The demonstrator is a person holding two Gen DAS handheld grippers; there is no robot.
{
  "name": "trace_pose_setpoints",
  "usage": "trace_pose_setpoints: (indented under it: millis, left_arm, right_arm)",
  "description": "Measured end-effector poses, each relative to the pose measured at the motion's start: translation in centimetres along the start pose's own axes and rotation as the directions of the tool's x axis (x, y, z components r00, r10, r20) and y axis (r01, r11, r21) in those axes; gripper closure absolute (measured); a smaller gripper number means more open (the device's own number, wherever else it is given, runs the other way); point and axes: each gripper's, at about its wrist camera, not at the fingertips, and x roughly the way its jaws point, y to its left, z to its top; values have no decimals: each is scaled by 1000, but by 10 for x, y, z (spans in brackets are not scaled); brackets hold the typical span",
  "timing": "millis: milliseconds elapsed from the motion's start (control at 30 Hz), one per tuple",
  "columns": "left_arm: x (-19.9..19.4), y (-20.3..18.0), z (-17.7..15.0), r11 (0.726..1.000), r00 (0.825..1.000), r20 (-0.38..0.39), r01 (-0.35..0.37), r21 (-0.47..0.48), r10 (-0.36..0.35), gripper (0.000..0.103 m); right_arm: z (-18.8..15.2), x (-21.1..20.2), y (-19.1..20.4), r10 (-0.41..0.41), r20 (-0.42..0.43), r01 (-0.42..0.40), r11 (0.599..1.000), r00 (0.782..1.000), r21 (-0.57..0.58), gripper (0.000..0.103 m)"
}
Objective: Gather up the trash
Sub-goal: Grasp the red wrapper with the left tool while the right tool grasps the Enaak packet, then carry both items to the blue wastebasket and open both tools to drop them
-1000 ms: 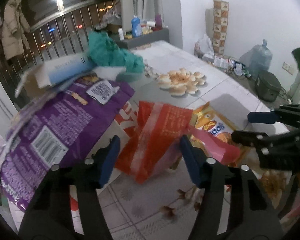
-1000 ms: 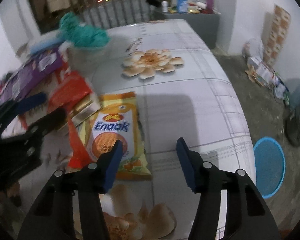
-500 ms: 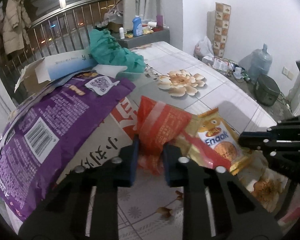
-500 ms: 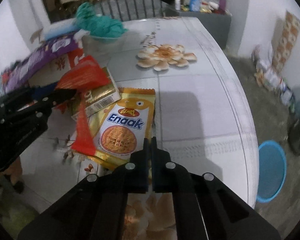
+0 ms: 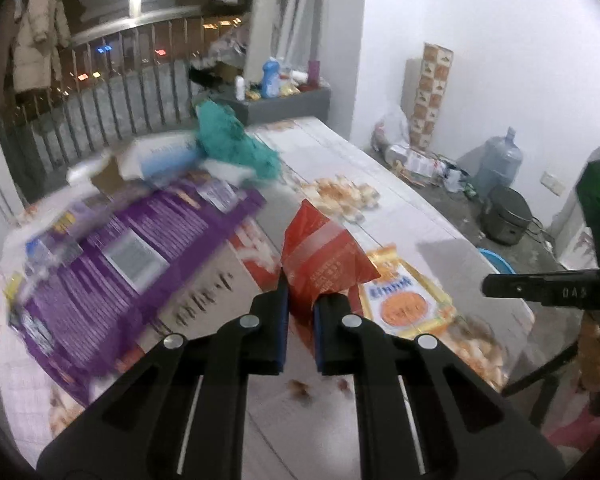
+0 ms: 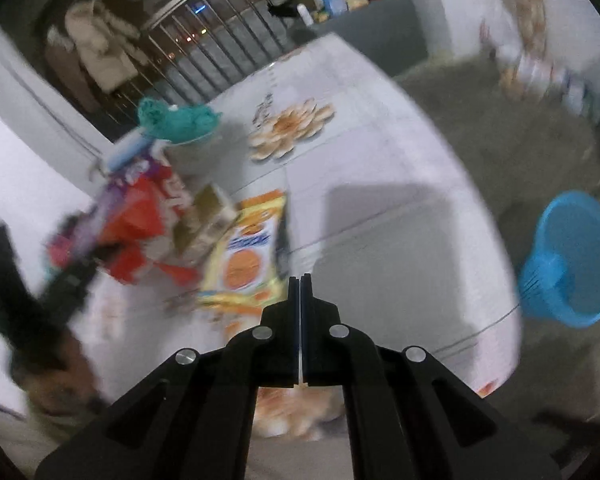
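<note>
On the flower-print table (image 5: 400, 208), a purple bag (image 5: 112, 264) sprawls left of a yellow biscuit packet (image 5: 404, 300). Between them, the left gripper (image 5: 300, 300) pinches the red wrapper (image 5: 320, 260). The right gripper (image 6: 300, 280) is clenched, apparently on nothing, with a blue basket (image 6: 572, 256) beyond the table edge.

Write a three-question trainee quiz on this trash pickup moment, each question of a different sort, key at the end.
1. True or false: the left gripper is shut on the red wrapper.
2. Multiple choice: the blue basket is A) on the table, B) on the floor beside the table, C) in the right gripper.
3. Fill in: the large flat bag left of the red wrapper in the left wrist view is coloured ____.

Key: 1 true. 2 B. 3 purple.
</note>
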Motion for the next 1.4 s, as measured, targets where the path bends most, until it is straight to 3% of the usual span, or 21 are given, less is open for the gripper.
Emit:
trace_pose_setpoints:
  millis: [100,167,233,333,433,567,800,900,967,1233,1400]
  left_arm:
    - [13,-13,-13,998,995,-82,57,17,-55,95]
    - [22,-19,-22,996,988,-132,88,14,-86,95]
    - [28,-25,-28,996,986,-149,81,23,-77,95]
    - [32,-25,-28,997,986,-154,70,20,-66,96]
    - [37,-21,-30,998,982,-174,70,-7,-70,97]
    - [41,-19,-30,997,980,-185,71,-16,-72,98]
    - [42,-19,-31,997,980,-188,69,-15,-71,98]
    - [42,-21,-31,998,980,-187,65,-5,-64,98]
    - [43,-22,-32,998,981,-183,60,-2,-59,98]
    - [31,-20,-19,995,984,-153,85,-42,-91,99]
    - [28,-25,17,963,958,-139,231,-142,-250,99]
  right_arm:
    - [-1,10,-3,71,-43,-69,996,997,53,94]
    - [-4,11,3,66,-49,-64,997,997,40,73]
    - [2,13,9,62,-36,-62,998,997,3,68]
    - [9,26,13,61,-48,-62,998,997,-29,68]
    - [13,41,13,111,-110,-115,993,988,-23,69]
    - [11,40,18,181,-124,-186,982,976,-34,75]
    - [12,56,10,148,-136,-148,989,980,13,77]
    - [11,63,13,182,-153,-180,983,971,23,85]
    - [8,62,15,184,-155,-184,983,971,10,96]
    - [12,28,3,172,-42,-170,984,984,51,98]
    - [20,-23,-27,126,91,-134,987,988,84,98]
